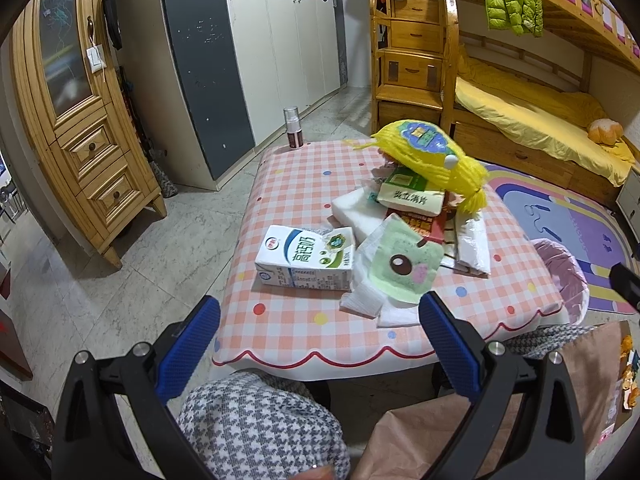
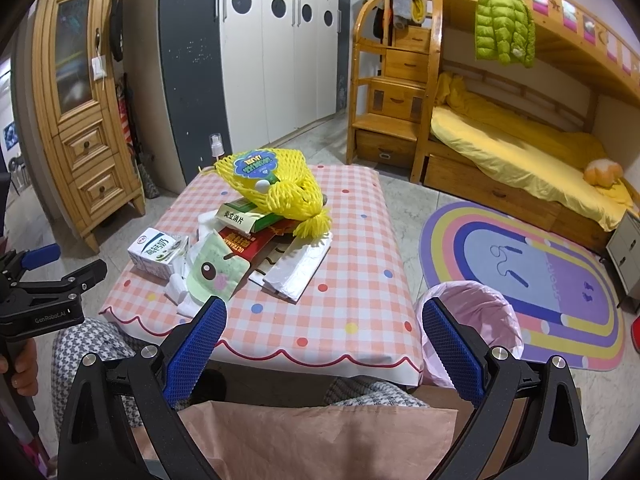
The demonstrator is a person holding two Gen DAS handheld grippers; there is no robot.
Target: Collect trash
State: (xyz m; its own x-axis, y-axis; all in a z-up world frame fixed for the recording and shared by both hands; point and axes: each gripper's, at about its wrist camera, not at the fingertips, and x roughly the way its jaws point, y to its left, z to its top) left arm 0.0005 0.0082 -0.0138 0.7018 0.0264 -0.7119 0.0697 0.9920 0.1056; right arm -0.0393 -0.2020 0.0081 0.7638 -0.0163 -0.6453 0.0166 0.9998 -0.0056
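A pile of trash lies on the checked table (image 1: 312, 328) (image 2: 352, 280): a white milk carton (image 1: 306, 258) (image 2: 158, 253), a green cartoon wrapper (image 1: 404, 270) (image 2: 216, 270) on white tissue (image 1: 362, 300), a green-and-white box (image 1: 412, 196) (image 2: 250, 216), a red box (image 2: 248, 242), a silver foil bag (image 2: 300, 266) and a yellow foam net (image 1: 436, 156) (image 2: 276, 184) on top. My left gripper (image 1: 320, 344) is open and empty, near the table's front edge below the carton. My right gripper (image 2: 324, 344) is open and empty at the front edge. The left gripper also shows at the left of the right wrist view (image 2: 52, 280).
A bin lined with a pink bag (image 2: 476, 320) (image 1: 560, 272) stands at the table's right side. A spray bottle (image 1: 293, 128) (image 2: 217, 146) stands at the far corner. A brown paper bag (image 2: 320, 440) and my houndstooth-clad knees (image 1: 256, 428) are below. A wooden cabinet, wardrobe, bunk bed and rug surround.
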